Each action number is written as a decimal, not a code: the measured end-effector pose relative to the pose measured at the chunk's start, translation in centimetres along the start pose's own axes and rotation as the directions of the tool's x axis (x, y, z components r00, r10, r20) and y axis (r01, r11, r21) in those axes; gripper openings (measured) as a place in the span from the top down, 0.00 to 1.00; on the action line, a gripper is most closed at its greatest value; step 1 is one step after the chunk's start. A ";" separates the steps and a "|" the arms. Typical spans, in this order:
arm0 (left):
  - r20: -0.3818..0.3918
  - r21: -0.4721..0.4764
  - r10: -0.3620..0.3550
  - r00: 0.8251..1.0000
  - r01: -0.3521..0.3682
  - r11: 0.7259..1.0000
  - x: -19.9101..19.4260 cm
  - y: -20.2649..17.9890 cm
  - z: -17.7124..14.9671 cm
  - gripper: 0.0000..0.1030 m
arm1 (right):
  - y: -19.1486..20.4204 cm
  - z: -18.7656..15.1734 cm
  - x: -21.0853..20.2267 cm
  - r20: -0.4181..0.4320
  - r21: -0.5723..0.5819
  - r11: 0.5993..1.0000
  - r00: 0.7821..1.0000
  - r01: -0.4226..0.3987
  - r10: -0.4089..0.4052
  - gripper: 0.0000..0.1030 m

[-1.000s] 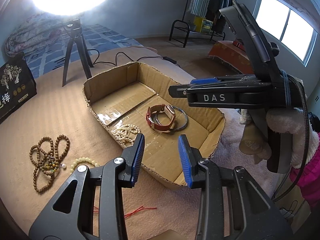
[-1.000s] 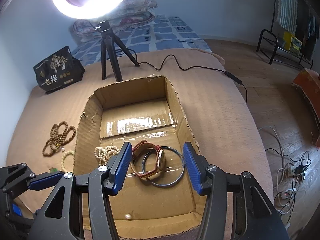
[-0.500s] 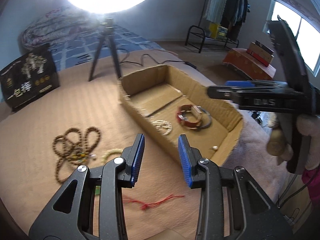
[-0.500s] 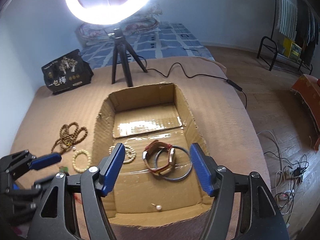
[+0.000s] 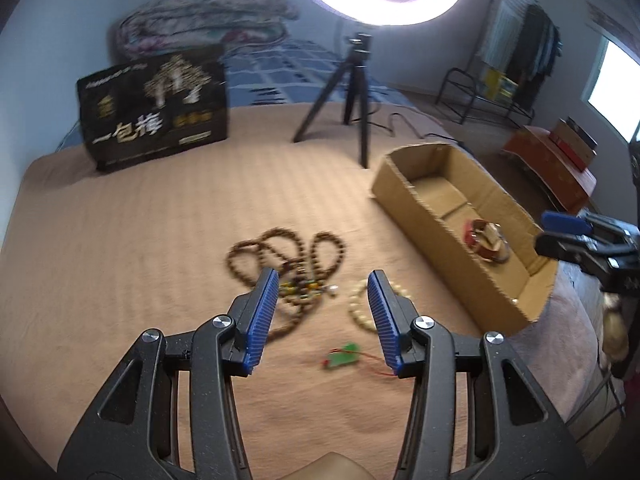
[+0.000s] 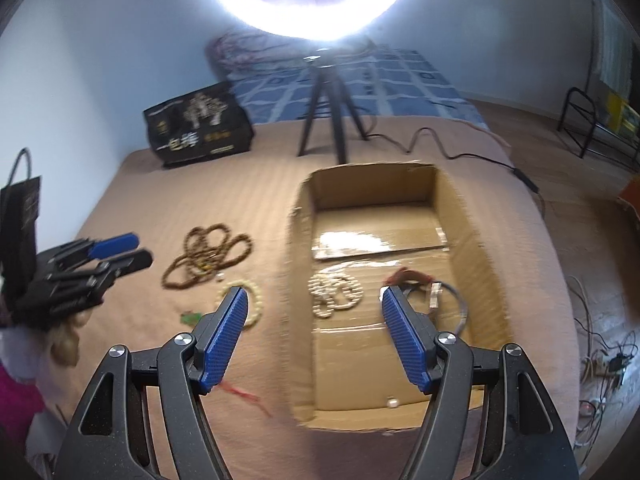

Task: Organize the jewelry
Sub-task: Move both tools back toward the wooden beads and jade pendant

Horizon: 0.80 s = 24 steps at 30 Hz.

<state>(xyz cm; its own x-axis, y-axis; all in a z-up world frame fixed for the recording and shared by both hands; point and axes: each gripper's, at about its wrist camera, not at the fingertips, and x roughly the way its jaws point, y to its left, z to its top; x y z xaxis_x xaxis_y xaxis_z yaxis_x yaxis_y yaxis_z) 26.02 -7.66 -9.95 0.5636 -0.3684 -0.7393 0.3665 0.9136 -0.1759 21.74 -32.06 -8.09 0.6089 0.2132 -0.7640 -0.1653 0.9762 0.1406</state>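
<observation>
A: Well, biggest first: the bed [image 6: 248, 200] under its tan cover carries everything, and the cardboard box [image 6: 472, 224] lies on its right half, long axis running from near to far, open side up.

B: And the black bag [image 5: 154, 114] at the far left?

A: It stands upright facing us; I can read "一包梅" in pale characters, while the smaller print is blurred. To its right a black tripod [image 5: 354, 92] stands under the ring light [image 6: 316, 0].

B: Where is the jewelry?

A: Inside the box, a grey bangle [image 6: 460, 304] lies flat at the right with a red-strapped watch [image 6: 412, 280] across it, strap running left to right. Left of them sits a heap of white pearl beads [image 6: 334, 294], and one loose pearl [image 6: 392, 402] rests near the near wall. Outside, left of the box, the brown bead necklace [image 5: 280, 260] sprawls in loops, with a pale bead bracelet [image 5: 360, 304] just to its right and a small green pendant on red cord [image 5: 344, 356] nearer.

B: The tools?

A: The left hand-held gripper [image 5: 322, 320] hangs over the necklace and bracelet, jaws having just widened, nothing between them. The right hand-held gripper [image 6: 314, 340] stands wide apart above the box's left wall, also empty.
</observation>
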 end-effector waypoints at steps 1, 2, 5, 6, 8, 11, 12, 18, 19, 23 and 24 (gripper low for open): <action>-0.004 -0.010 0.005 1.000 -0.005 1.000 0.1 0.5 -0.1 0.54 | 0.4 -0.1 0.2 -0.004 -0.007 1.000 1.000 -0.006 0.006 0.33; -0.007 -0.017 0.008 1.000 -0.008 1.000 0.2 0.9 -0.2 0.54 | 1.0 -0.1 0.5 -0.013 -0.019 1.000 1.000 -0.018 0.018 0.33; -0.023 -0.037 0.013 1.000 -0.014 0.999 0.7 1.9 -0.4 0.54 | 2.5 -0.2 1.3 -0.037 -0.042 0.998 0.998 -0.046 0.044 0.33; -0.031 -0.049 0.009 0.999 -0.011 0.999 1.0 2.3 -0.4 0.54 | 3.2 -0.3 1.8 -0.050 -0.056 0.997 0.997 -0.061 0.058 0.33; -0.042 -0.067 0.000 0.999 -0.003 0.998 1.4 2.7 -0.5 0.54 | 4.3 -0.5 2.4 -0.070 -0.080 0.994 0.995 -0.077 0.072 0.33; -0.066 -0.088 -0.014 0.998 0.008 0.996 2.1 3.2 -0.5 0.53 | 5.6 -0.7 3.5 -0.097 -0.107 0.990 0.992 -0.091 0.080 0.33; -0.074 -0.099 -0.022 0.997 0.015 0.995 2.5 3.3 -0.4 0.53 | 6.0 -0.9 4.1 -0.112 -0.114 0.989 0.990 -0.099 0.087 0.33; -0.118 -0.135 -0.048 0.992 0.031 0.990 4.4 3.4 -0.1 0.50 | 7.2 -1.6 6.7 -0.176 -0.117 0.985 0.979 -0.125 0.103 0.33; -0.128 -0.140 -0.046 0.991 0.028 0.990 4.9 3.4 0.0 0.50 | 7.4 -1.7 7.1 -0.184 -0.112 0.985 0.977 -0.129 0.107 0.33; -0.170 -0.164 -0.039 0.985 0.011 0.986 6.8 3.3 0.3 0.50 | 7.4 -1.9 8.1 -0.201 -0.099 0.986 0.974 -0.131 0.109 0.33; -0.178 -0.161 -0.027 0.984 -0.002 0.987 7.3 3.2 0.5 0.50 | 7.5 -2.0 8.3 -0.204 -0.097 0.987 0.973 -0.131 0.109 0.33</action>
<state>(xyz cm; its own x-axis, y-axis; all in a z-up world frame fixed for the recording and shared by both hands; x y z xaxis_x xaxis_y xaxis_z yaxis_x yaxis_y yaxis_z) 31.65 -7.47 -15.61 0.4123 -0.3565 -0.8384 0.2418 0.9301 -0.2766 24.03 -23.09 -14.65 0.4163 0.3060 -0.8562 -0.3186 0.9311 0.1778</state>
